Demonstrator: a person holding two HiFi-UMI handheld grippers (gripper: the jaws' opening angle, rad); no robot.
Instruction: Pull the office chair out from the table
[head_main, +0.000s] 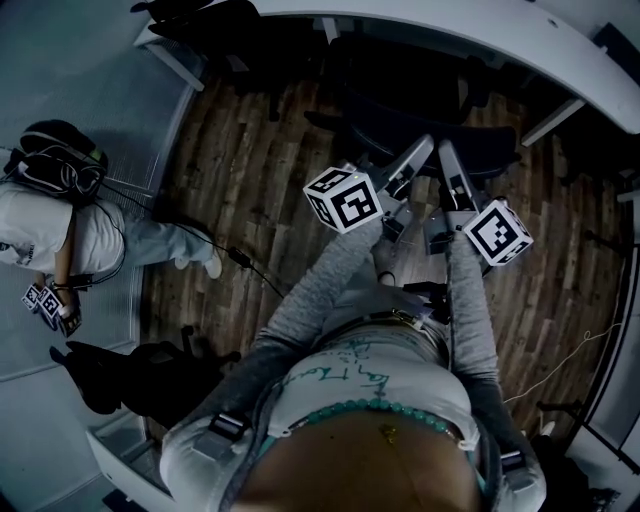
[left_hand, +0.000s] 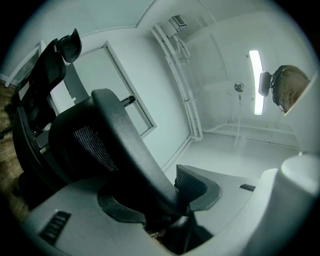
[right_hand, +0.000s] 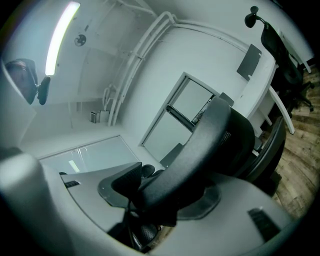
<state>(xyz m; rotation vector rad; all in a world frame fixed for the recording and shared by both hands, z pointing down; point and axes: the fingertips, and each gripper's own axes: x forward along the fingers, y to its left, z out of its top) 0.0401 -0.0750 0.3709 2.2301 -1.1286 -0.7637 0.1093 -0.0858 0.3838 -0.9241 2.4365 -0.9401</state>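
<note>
Black mesh and plastic formed the office chair (head_main: 420, 100), which in the head view stood close against the white bench (head_main: 470, 30). The left tongs (head_main: 418, 158) and right tongs (head_main: 450, 165) met the top of its backrest. In the left gripper view, those tongs clamped the backrest's (left_hand: 125, 145) curved rim. The right gripper view showed a matching grip. The grasp looked done, while most of the pull seemed not yet made.

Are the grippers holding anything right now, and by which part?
The left gripper and right gripper both clamp the office chair by its backrest frame.
</note>
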